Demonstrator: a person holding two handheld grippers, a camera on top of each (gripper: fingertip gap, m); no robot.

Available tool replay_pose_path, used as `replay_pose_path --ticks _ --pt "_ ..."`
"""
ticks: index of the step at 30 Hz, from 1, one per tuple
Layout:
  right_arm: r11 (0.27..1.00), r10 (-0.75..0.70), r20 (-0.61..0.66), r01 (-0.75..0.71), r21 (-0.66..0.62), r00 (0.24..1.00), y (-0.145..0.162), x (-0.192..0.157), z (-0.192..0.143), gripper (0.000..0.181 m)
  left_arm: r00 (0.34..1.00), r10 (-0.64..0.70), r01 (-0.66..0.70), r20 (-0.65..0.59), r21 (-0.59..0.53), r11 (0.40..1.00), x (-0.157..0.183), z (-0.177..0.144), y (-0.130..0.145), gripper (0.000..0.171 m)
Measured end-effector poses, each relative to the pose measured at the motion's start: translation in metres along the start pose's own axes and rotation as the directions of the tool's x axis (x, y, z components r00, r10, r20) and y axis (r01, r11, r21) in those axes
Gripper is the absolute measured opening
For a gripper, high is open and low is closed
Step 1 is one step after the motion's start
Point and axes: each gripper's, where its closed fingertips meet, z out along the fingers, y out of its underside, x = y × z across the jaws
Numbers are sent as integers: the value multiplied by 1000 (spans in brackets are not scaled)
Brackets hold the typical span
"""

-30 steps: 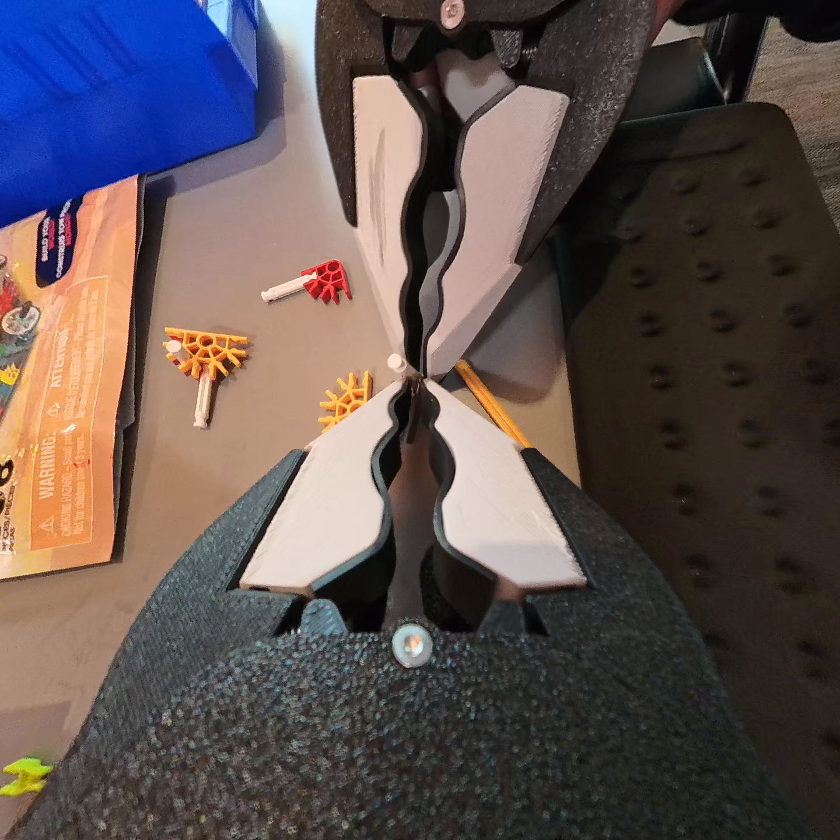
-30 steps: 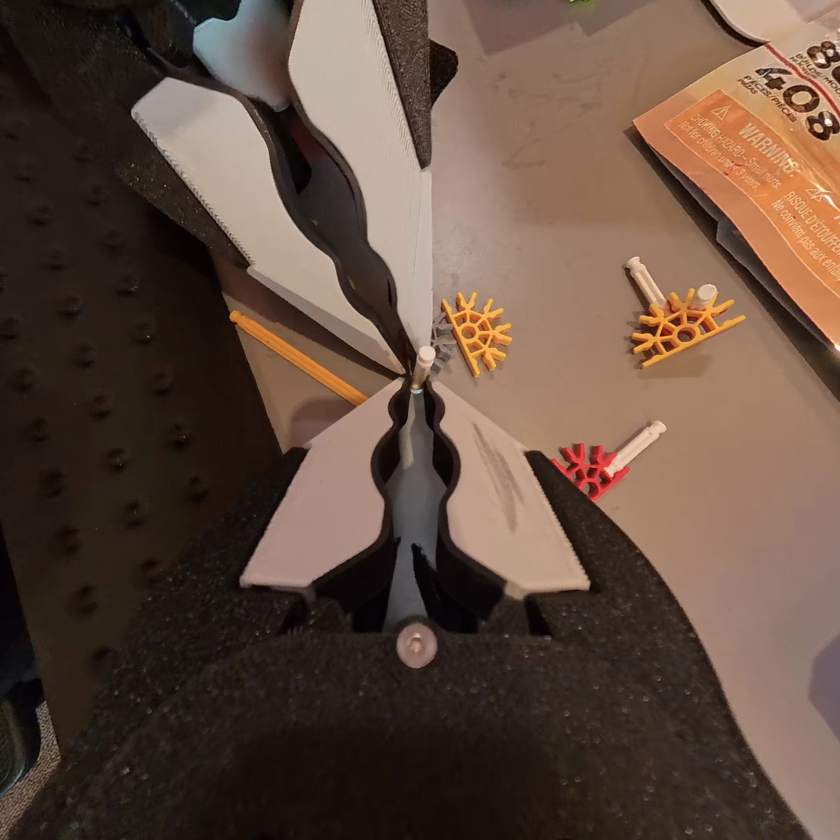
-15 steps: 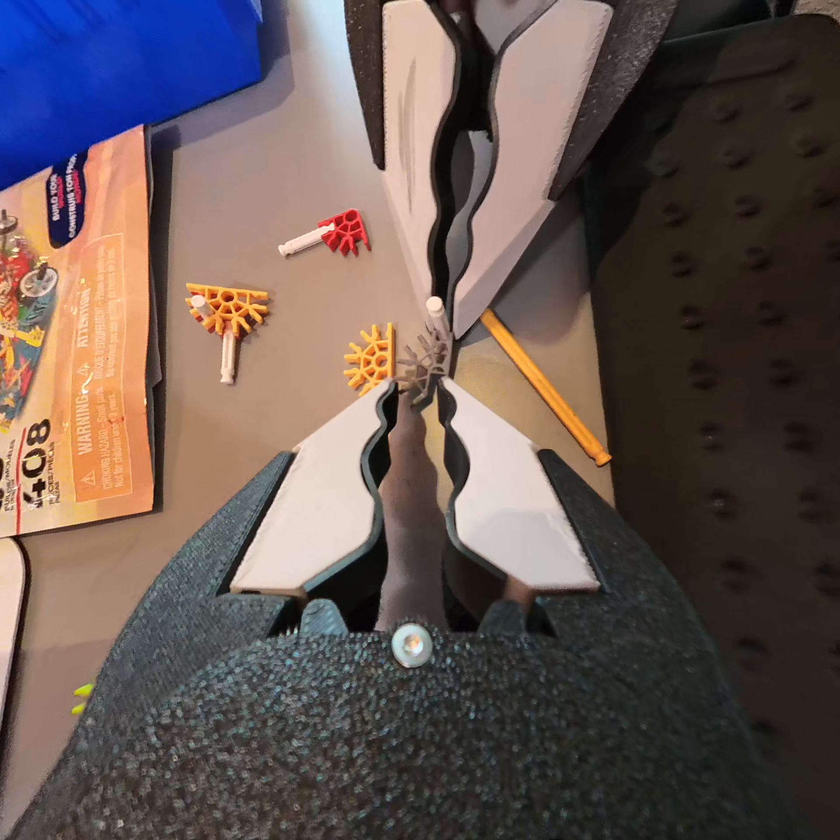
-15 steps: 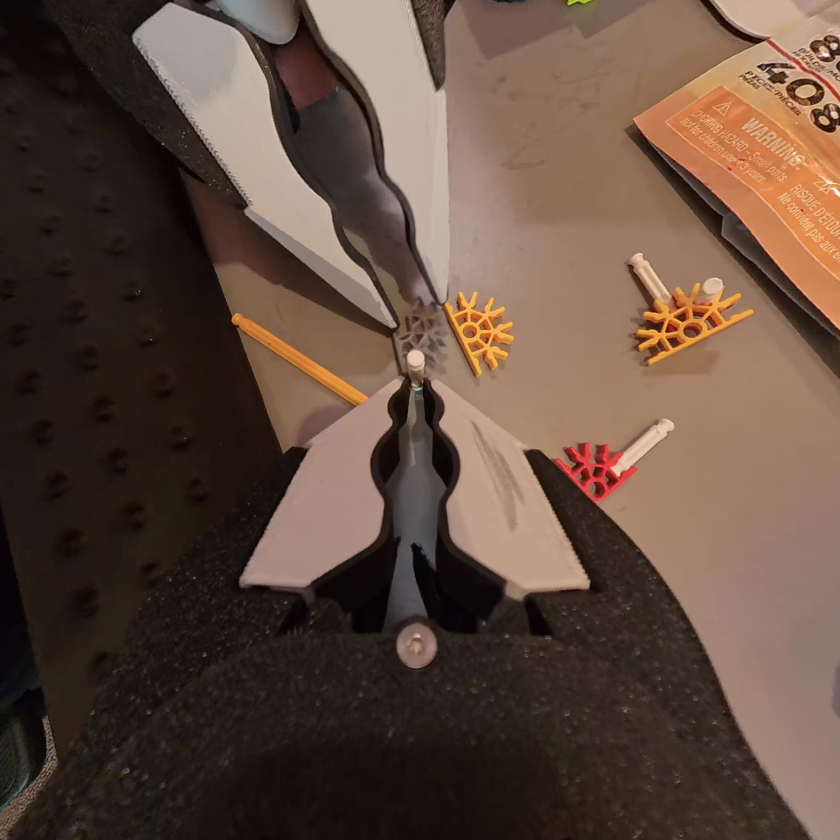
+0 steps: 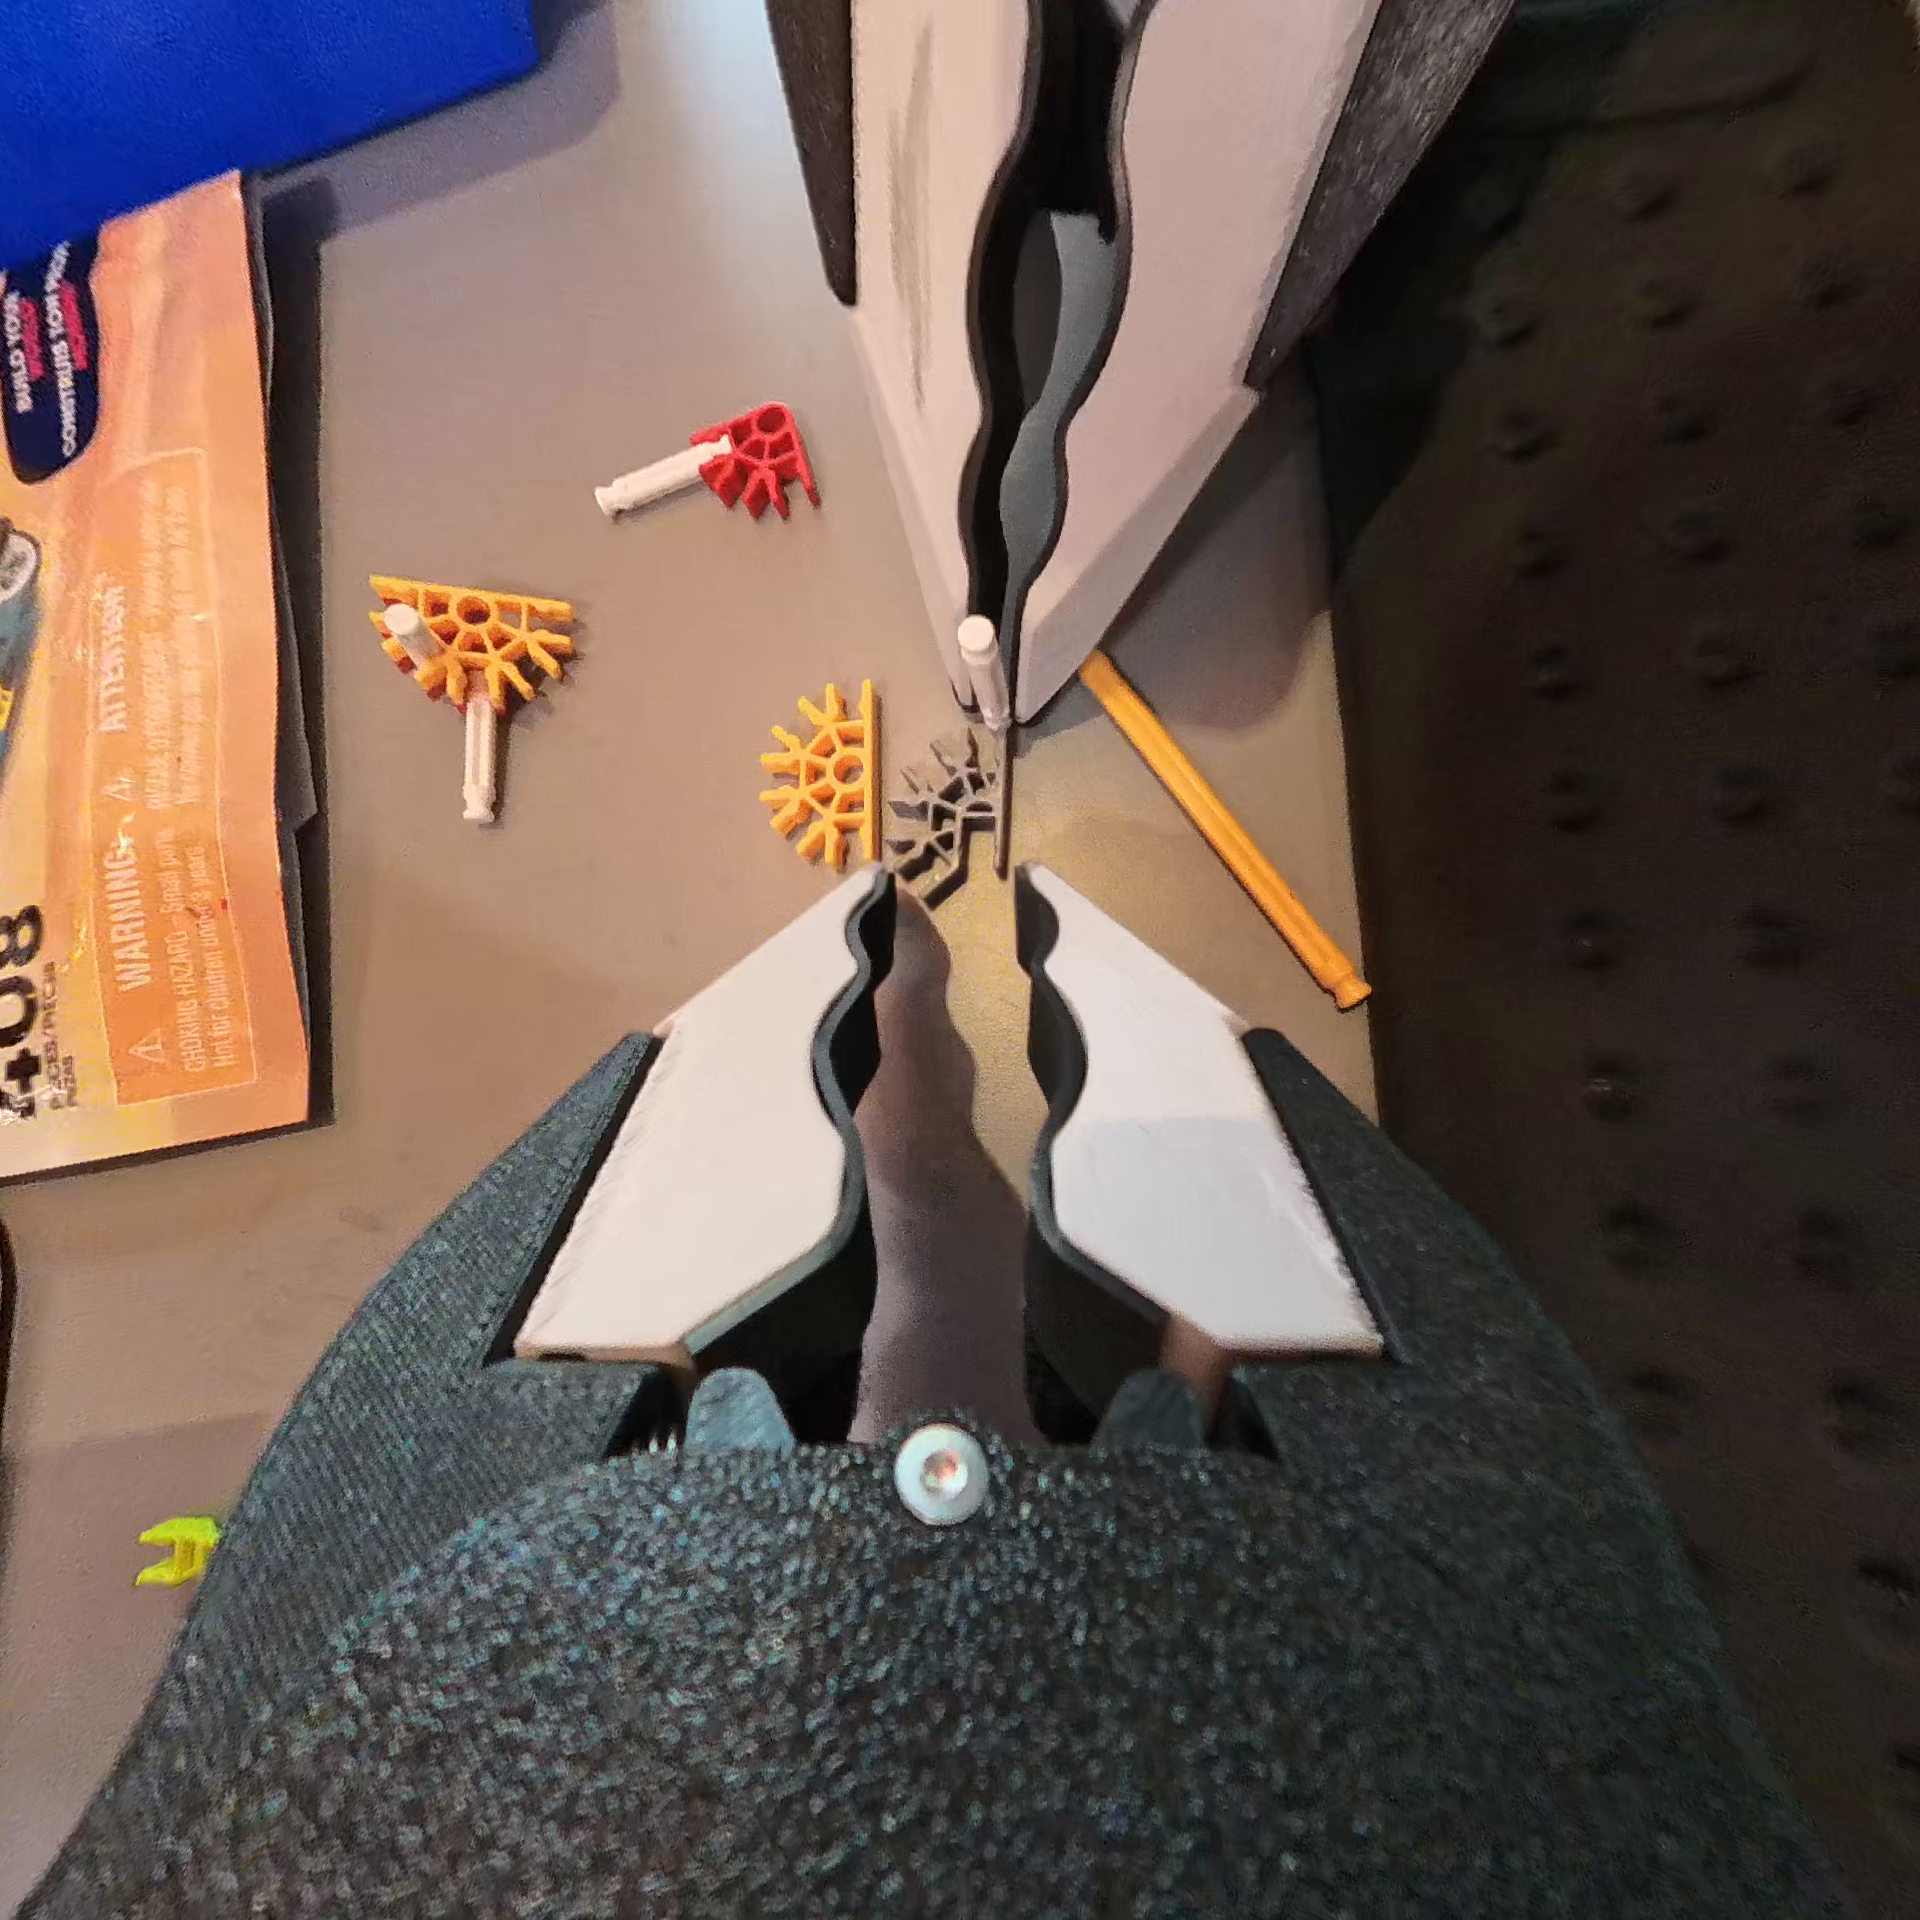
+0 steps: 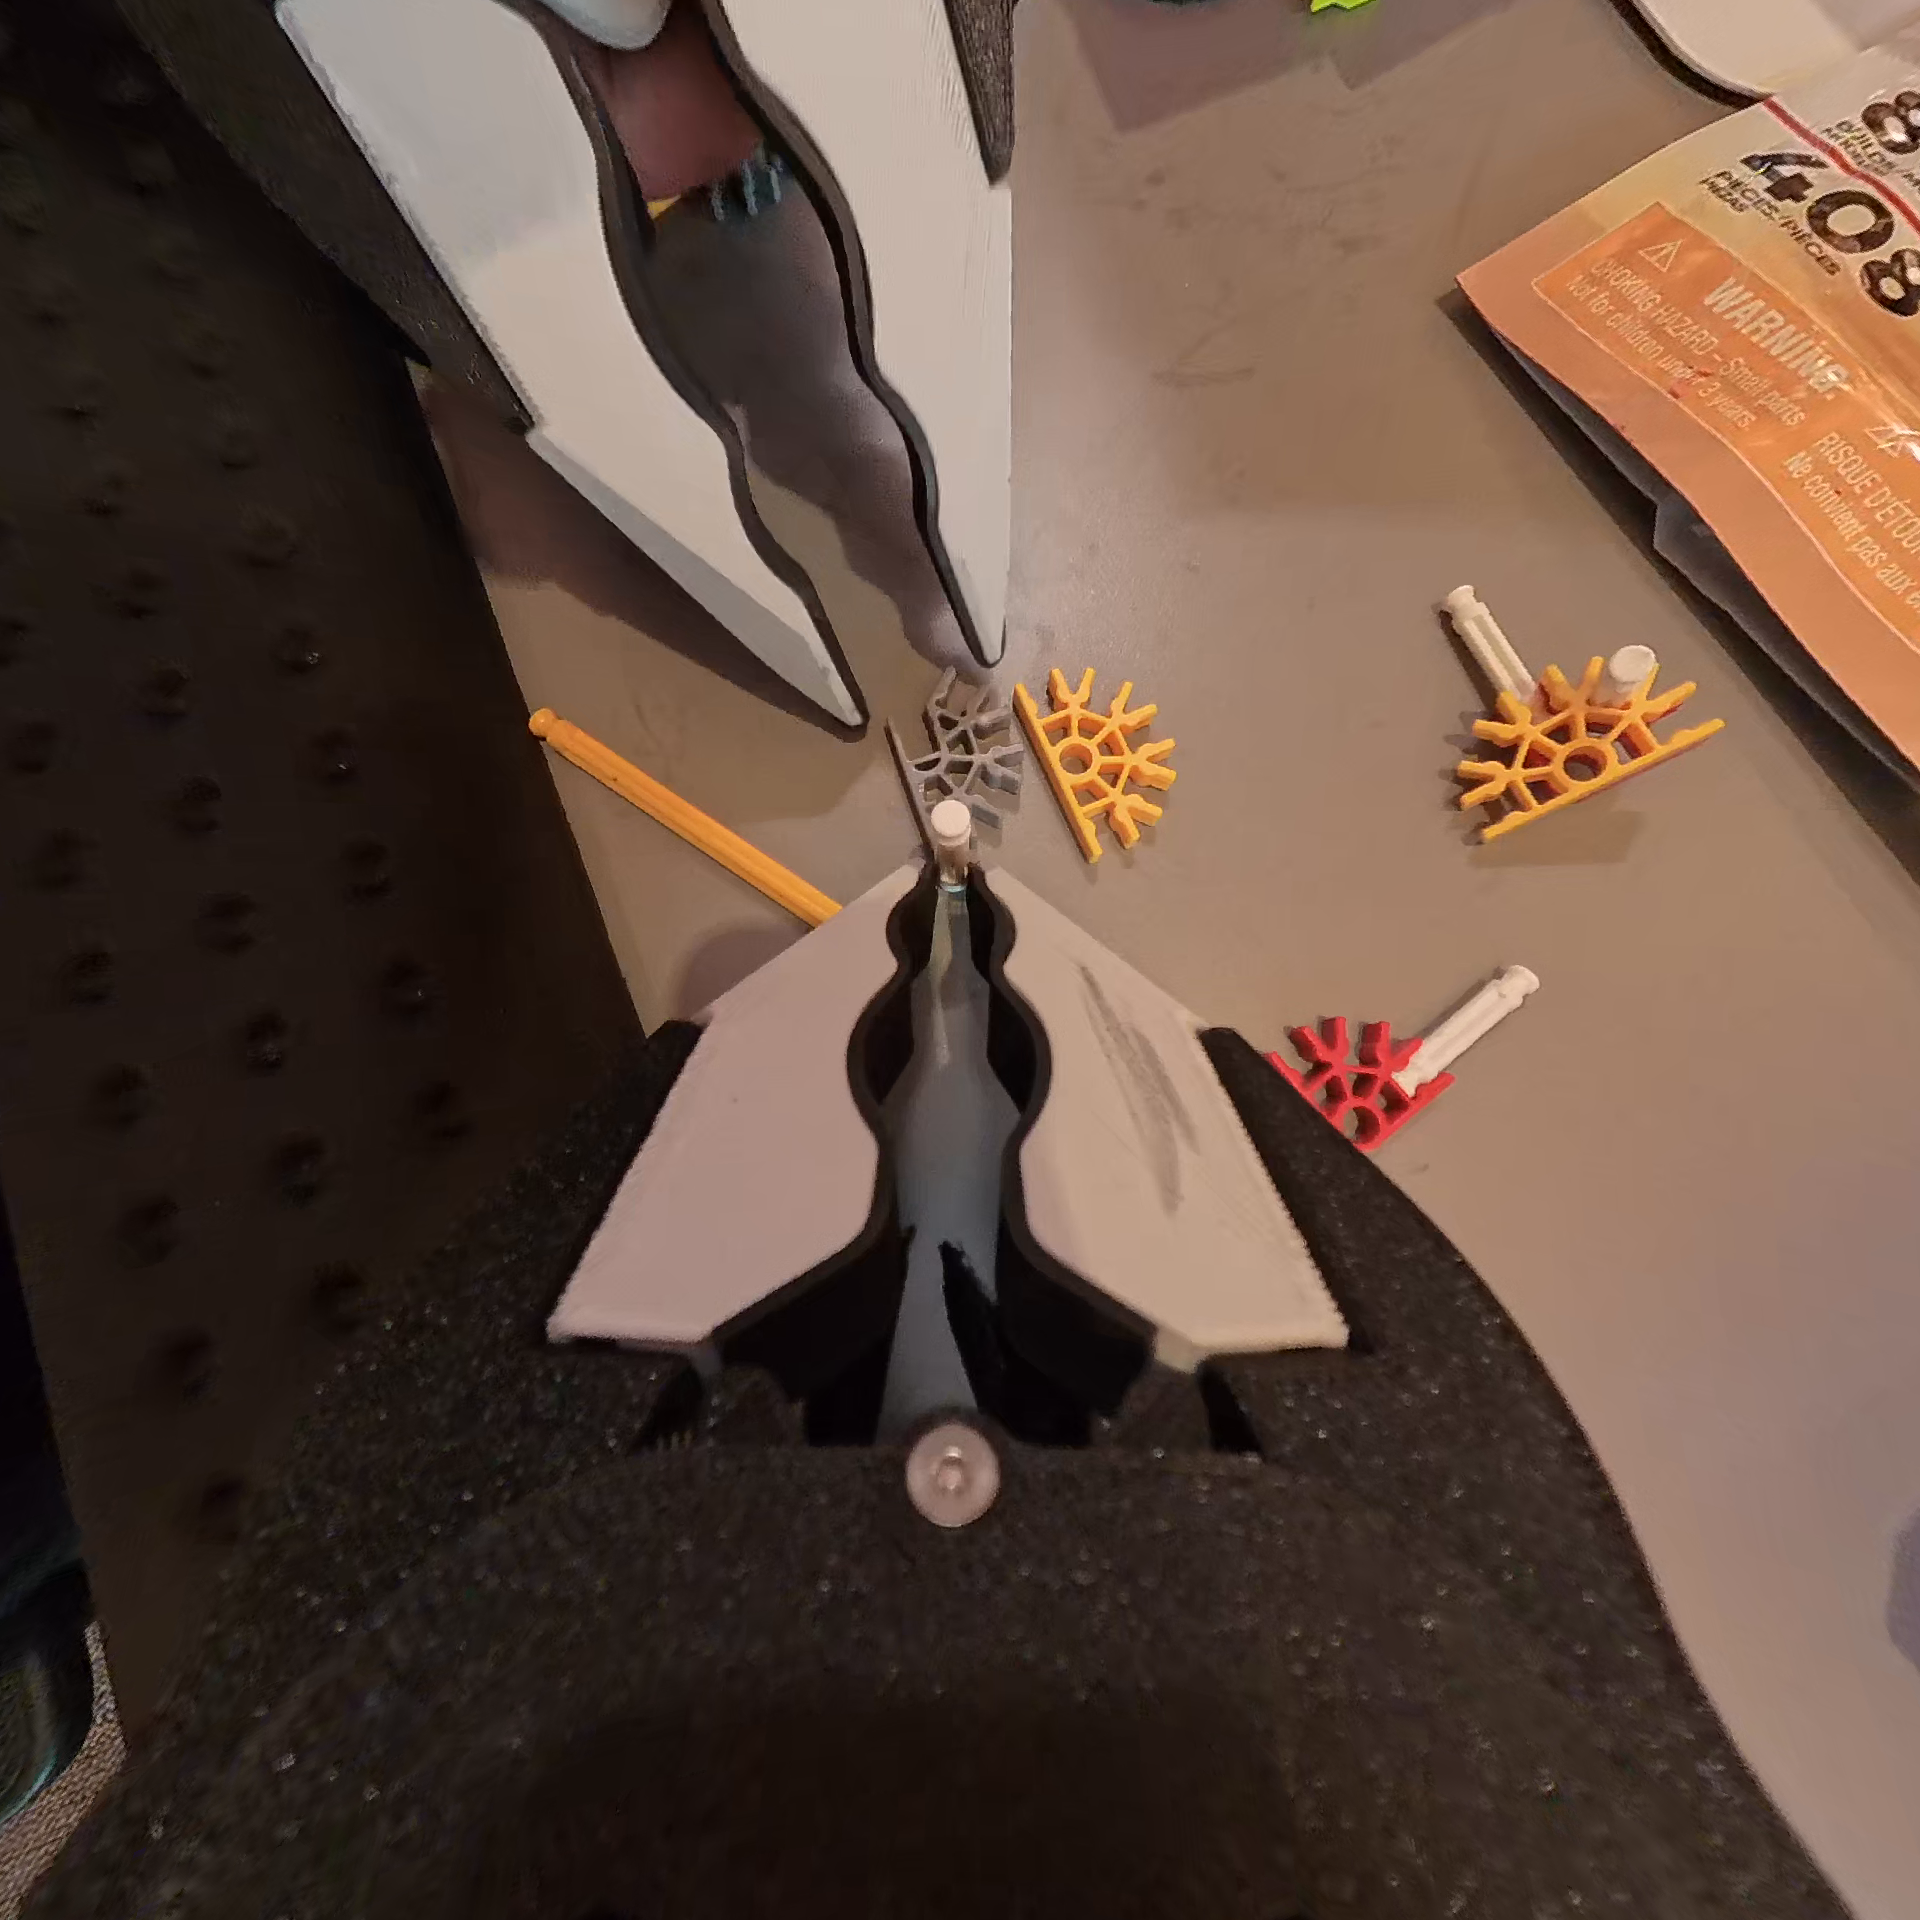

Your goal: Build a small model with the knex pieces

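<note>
Nearby, right tool (image 6: pixel 951 883) pinching white rod (image 6: pixel 950 831), grey connector (image 5: pixel 940 805) beside yellow connector (image 5: pixel 826 774)

A grey counter (image 5: pixel 644 312) carries small plastic building pieces. Near its right edge lies a grey connector (image 5: pixel 940 816), just beside a yellow connector (image 5: pixel 826 774). Further left sit a yellow connector with white pegs (image 5: pixel 473 649) and a red connector with a white peg (image 5: pixel 727 473). A long yellow rod (image 5: pixel 1221 842) lies at the right edge. A printed orange bag (image 5: pixel 166 665) and a blue box (image 5: pixel 208 94) lie far left, a green clip (image 5: pixel 177 1553) near
</note>
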Motion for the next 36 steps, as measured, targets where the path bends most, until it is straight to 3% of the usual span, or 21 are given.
replay_pose_path --ticks 20,25,36 --pt "1000 -12 4 11 20 1000 0 0 0 5 999 -23 23 26 22 1000 -6 5 0 16" --pt "1000 -11 6 11 25 1000 0 0 0 5 998 -62 62 -12 71 996 -5 1 -6 15" --pt "1000 -12 8 12 29 1000 0 0 0 5 999 -29 31 -19 89 996 -4 0 -7 15"
